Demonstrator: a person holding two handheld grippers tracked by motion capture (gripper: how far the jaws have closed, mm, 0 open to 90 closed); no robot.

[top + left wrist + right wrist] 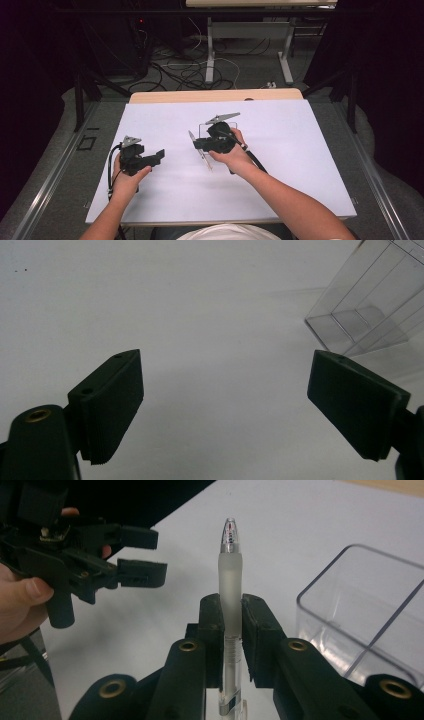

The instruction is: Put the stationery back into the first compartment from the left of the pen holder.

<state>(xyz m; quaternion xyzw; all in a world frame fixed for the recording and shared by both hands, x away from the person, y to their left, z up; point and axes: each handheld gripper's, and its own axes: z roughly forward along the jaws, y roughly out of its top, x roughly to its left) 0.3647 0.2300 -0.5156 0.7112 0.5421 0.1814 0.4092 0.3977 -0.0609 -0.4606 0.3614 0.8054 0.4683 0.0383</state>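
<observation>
While the high view shows the pen (201, 150) as just a thin pale stick, the right gripper view shows it up close: a see-through pen (230, 580) with a frosted grip and a clear tip, standing straight up between the two black jaws. The right gripper (231, 630) is squeezed tight on it. Just beside it, on the right of that view, sits a clear plastic box (360, 610) on the white table (280, 525).

From the left gripper view, a corner of the same clear box (370, 305) shows at the top right, well ahead of the jaws. The left gripper (225, 405) has its jaws spread wide with nothing between them.

From above, the right hand (231, 150) reaches forward near the middle of the table (300, 150), holding the right gripper (202, 147) pointed left. The left hand (127, 172) holds the left gripper (159, 156) nearer the left edge, pointed right.
</observation>
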